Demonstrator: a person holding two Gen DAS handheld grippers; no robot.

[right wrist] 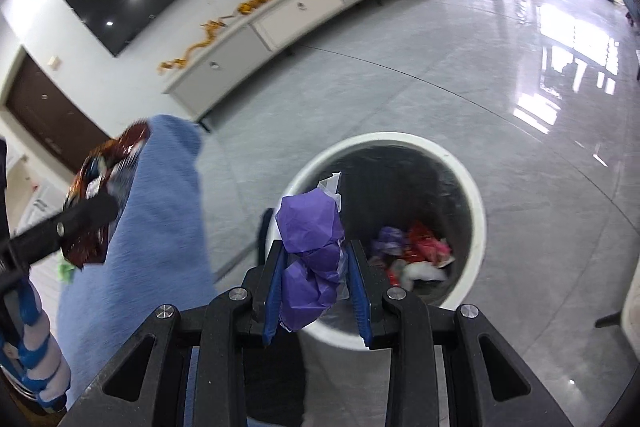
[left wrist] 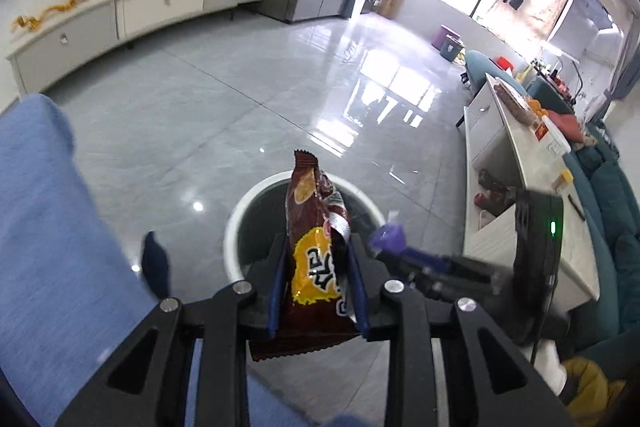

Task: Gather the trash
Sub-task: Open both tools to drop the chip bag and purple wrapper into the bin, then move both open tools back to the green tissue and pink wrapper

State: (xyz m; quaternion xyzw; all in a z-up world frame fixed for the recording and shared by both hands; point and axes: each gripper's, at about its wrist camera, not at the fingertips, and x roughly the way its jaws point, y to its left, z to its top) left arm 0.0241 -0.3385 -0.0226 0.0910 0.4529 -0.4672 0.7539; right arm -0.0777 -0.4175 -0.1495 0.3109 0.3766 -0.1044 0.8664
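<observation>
My left gripper (left wrist: 318, 251) is shut on a brown snack wrapper (left wrist: 316, 227) with a yellow logo, held upright over the near rim of a white round bin (left wrist: 240, 211). My right gripper (right wrist: 316, 255) is shut on a crumpled purple paper (right wrist: 308, 251), just over the bin's (right wrist: 476, 211) near-left rim. Several scraps of red, purple and white trash (right wrist: 416, 251) lie at the bottom of the dark liner. The left wrist view shows the purple paper (left wrist: 388, 237) coming in from the right. In the right wrist view the wrapper (right wrist: 100, 187) is at far left.
A person's blue trouser leg (left wrist: 40, 207) (right wrist: 160, 227) stands left of the bin, with a dark sock (left wrist: 156, 263) beside it. A white coffee table (left wrist: 500, 147) and a teal sofa (left wrist: 612, 195) stand to the right. A long white cabinet (left wrist: 160, 7) lines the far wall across the glossy tiled floor.
</observation>
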